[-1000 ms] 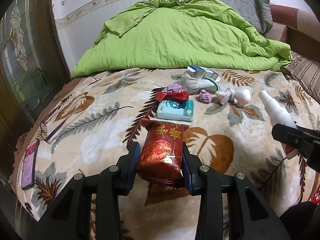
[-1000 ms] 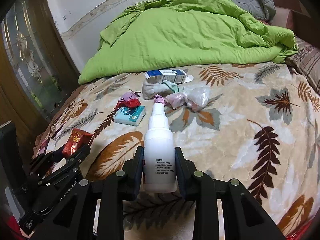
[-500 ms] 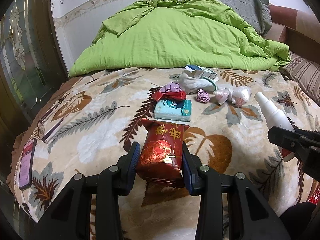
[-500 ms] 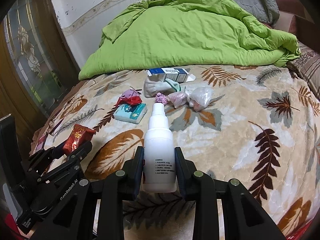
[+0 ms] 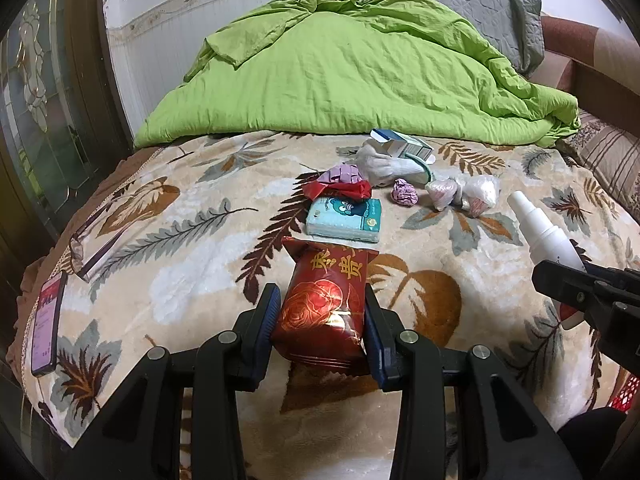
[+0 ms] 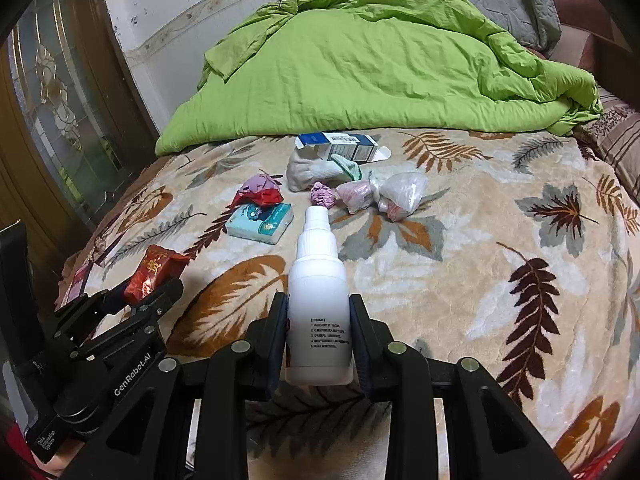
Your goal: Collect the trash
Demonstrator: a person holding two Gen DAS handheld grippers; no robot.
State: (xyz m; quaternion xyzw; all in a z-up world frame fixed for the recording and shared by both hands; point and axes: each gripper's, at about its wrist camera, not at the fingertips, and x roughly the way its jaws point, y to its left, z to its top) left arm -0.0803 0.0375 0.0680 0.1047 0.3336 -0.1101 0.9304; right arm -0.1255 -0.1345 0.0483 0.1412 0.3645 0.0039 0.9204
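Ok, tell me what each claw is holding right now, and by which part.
The left claw clamps the red snack packet across its lower half, one finger on each side. The right claw grips the white spray bottle around its body, nozzle pointing forward.

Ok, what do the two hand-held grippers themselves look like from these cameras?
Both are matte black plastic with angular, strutted arms and round silver bolts at the joints. The left hand-held gripper has dark blue pads inside its fingers. The right hand-held gripper is the same build. White "GenRobot.AI" lettering runs along the left one's body in the right wrist view.
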